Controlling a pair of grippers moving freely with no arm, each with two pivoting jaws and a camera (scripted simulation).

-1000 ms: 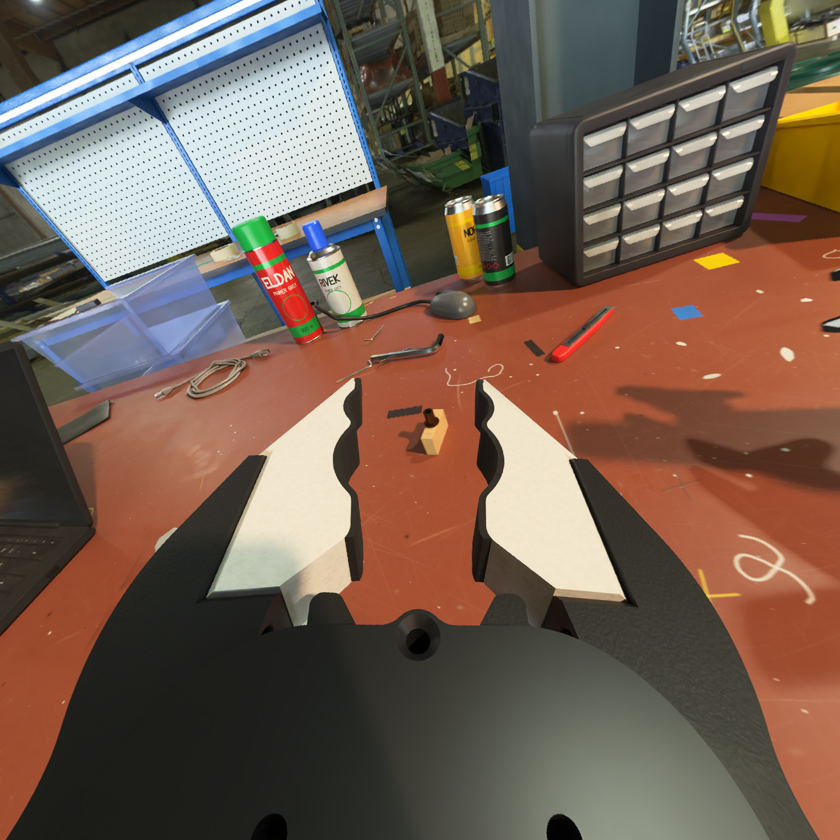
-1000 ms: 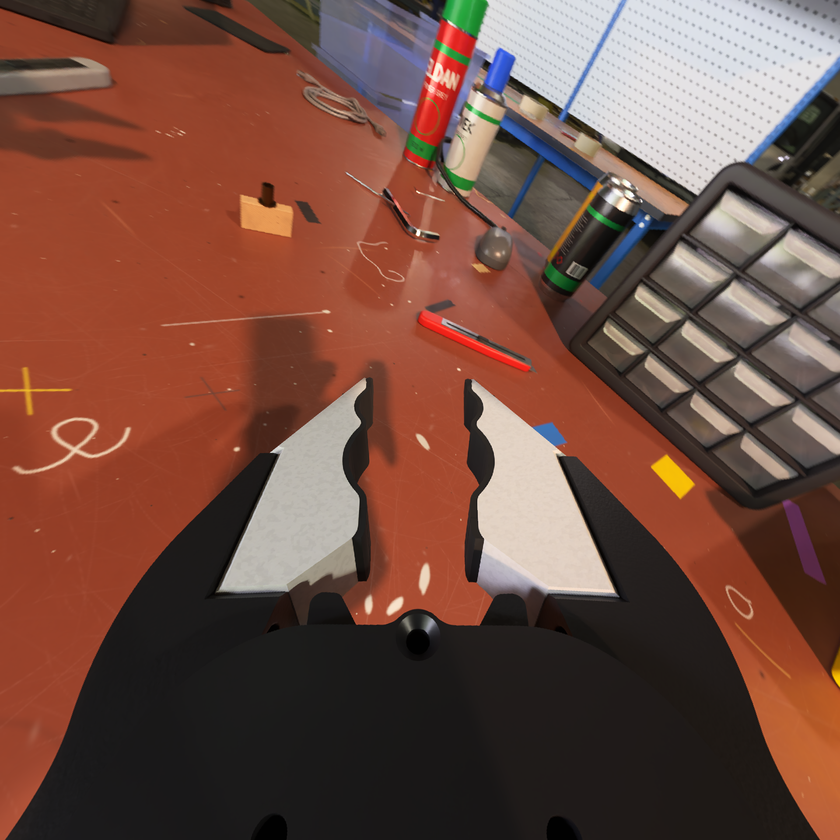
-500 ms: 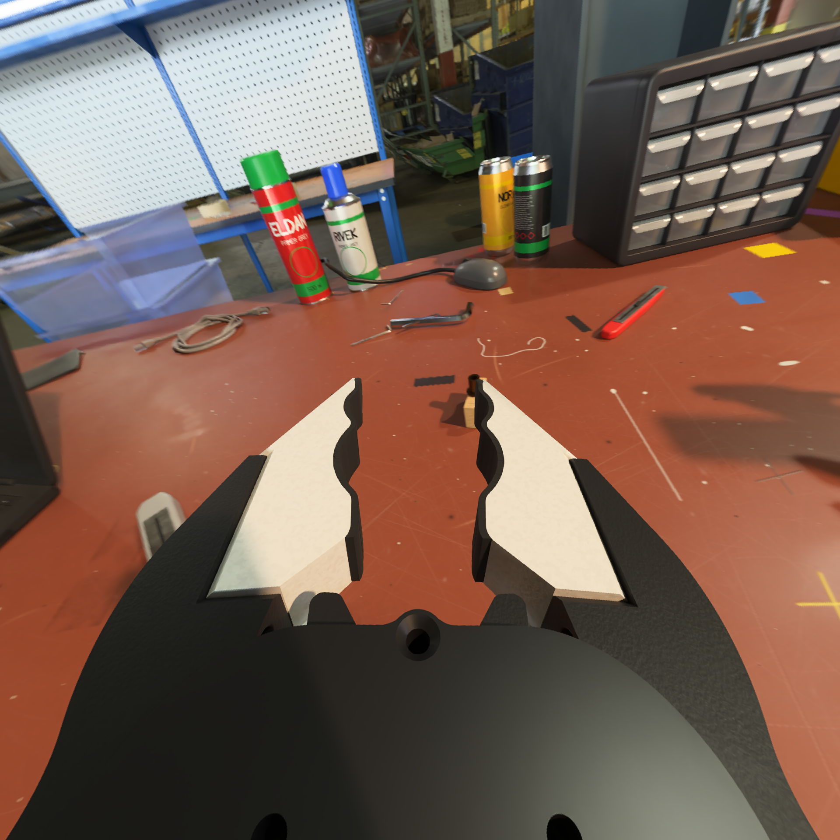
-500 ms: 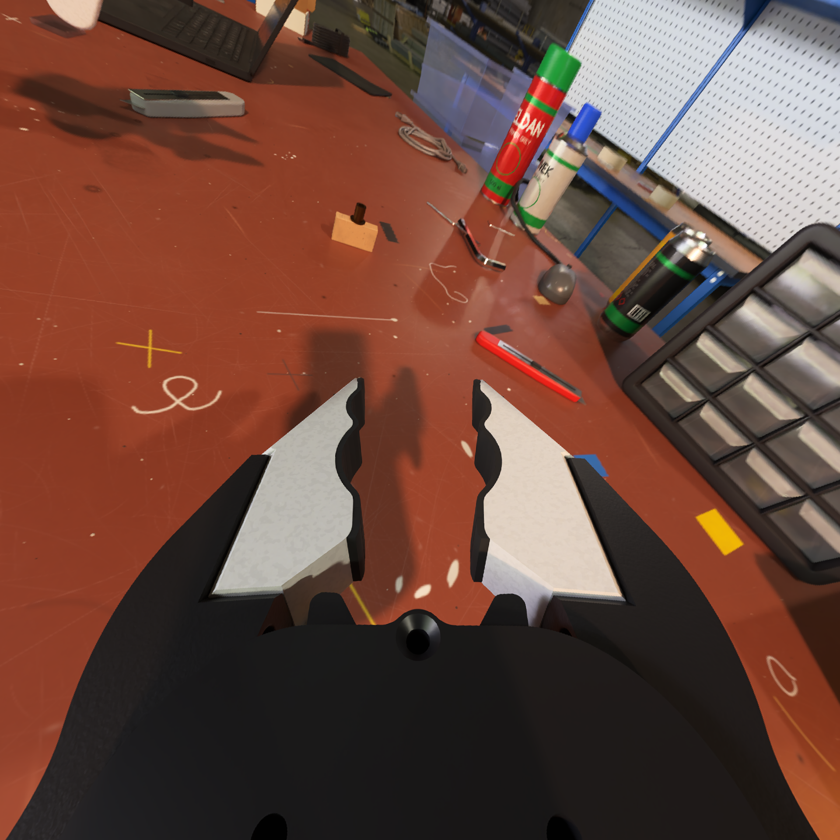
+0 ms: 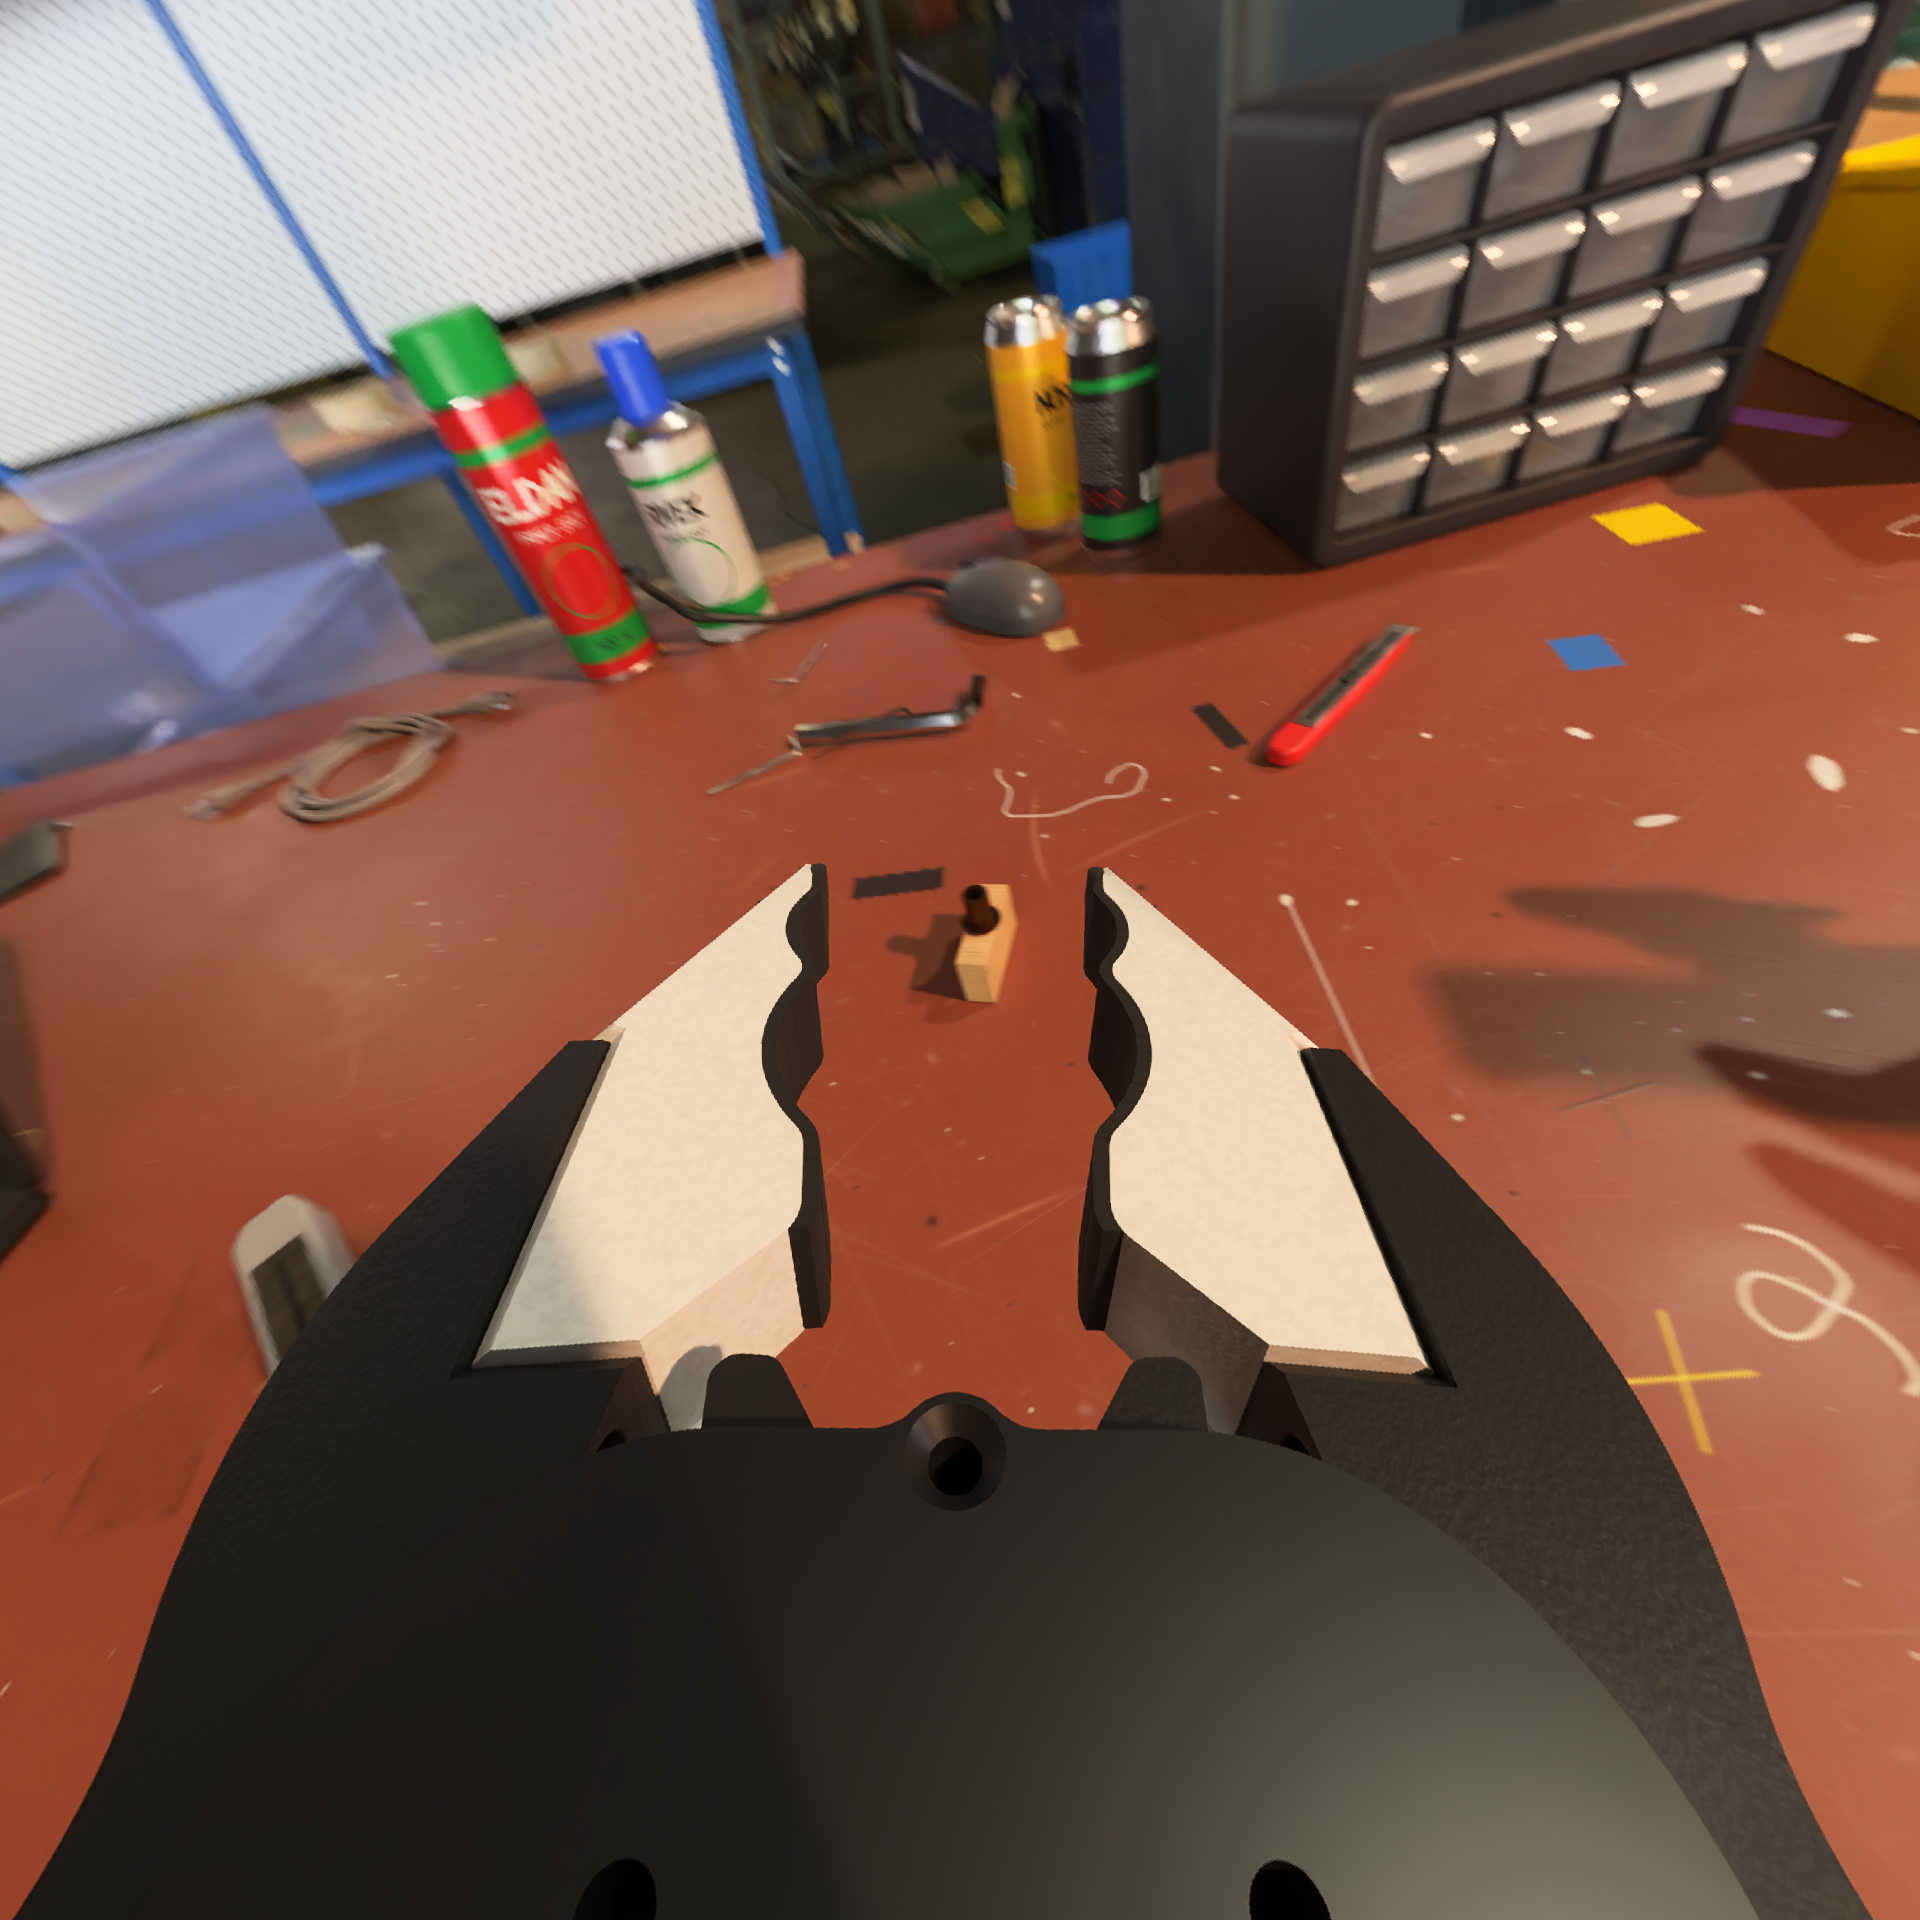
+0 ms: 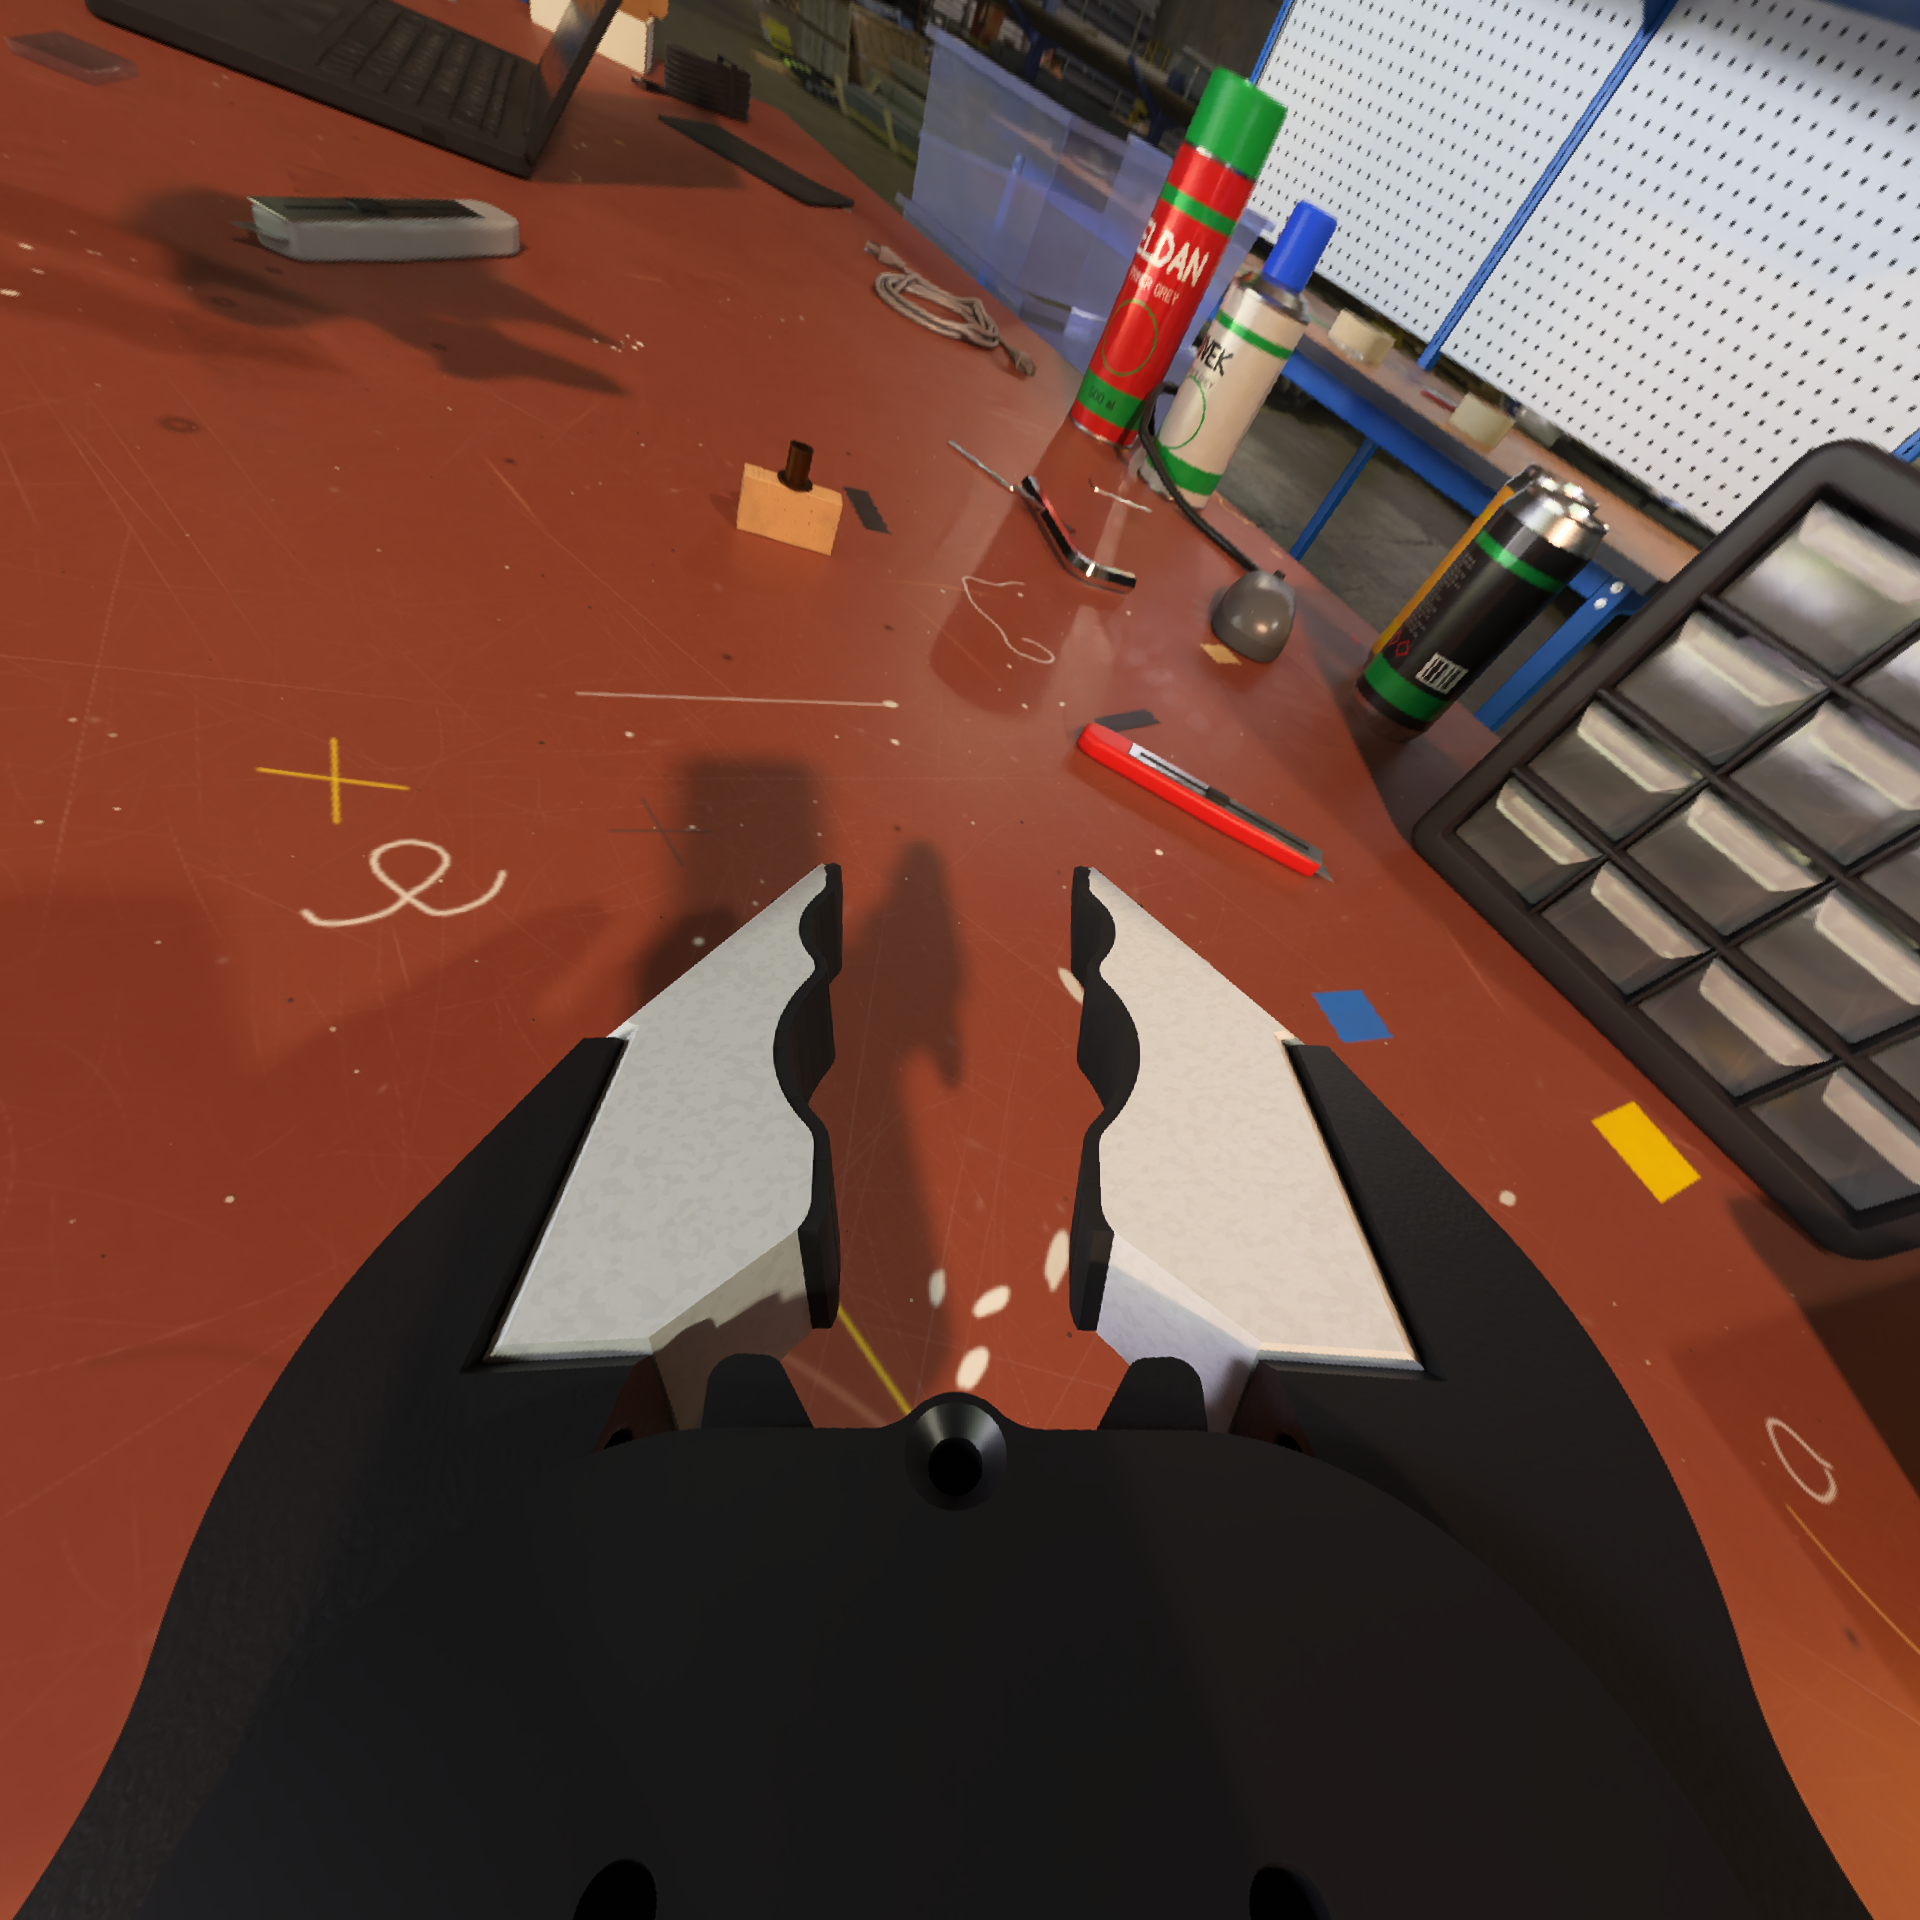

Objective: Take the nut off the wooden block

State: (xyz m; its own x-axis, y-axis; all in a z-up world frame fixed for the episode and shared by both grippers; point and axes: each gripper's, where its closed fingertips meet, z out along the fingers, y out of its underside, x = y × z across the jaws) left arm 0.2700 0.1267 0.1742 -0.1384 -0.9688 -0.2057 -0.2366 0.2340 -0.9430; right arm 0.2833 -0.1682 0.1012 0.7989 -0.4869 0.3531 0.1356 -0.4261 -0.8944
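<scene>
— What are we working over?

— A scuffed red-brown bench top point(image 5: 1039, 1174), marked with chalk scribbles, a yellow cross and small squares of coloured tape. Our left gripper point(image 5: 956, 883) hangs above it with its jaws apart and nothing between them. Our right gripper point(image 6: 956, 883) is the same: jaws spread, empty.

— And the wooden block?

— The wooden block point(image 5: 985, 951) sits out in the open middle of the top, well apart from both of us, lined up with the gap of our left gripper. The dark nut point(image 5: 977, 906) stands upright on it, toward one end. A strip of black tape point(image 5: 898, 883) lies just beside it.

— What lines the far edge?

— A red spray can point(image 5: 530, 509) and a white spray can point(image 5: 686, 499), two drink cans point(image 5: 1075, 416), a grey mouse point(image 5: 1003, 595) on its cord, and a black drawer cabinet point(image 5: 1558, 281) toward the far right corner. A red utility knife point(image 5: 1340, 694) and a bent metal tool point(image 5: 883, 722) lie nearer us.

— Beyond the bench?

— White pegboard point(image 6: 1662, 208) on a blue frame, a clear plastic bin point(image 6: 1029, 197), and dim warehouse racking. A laptop point(image 6: 343, 73) rests at the left edge.
</scene>
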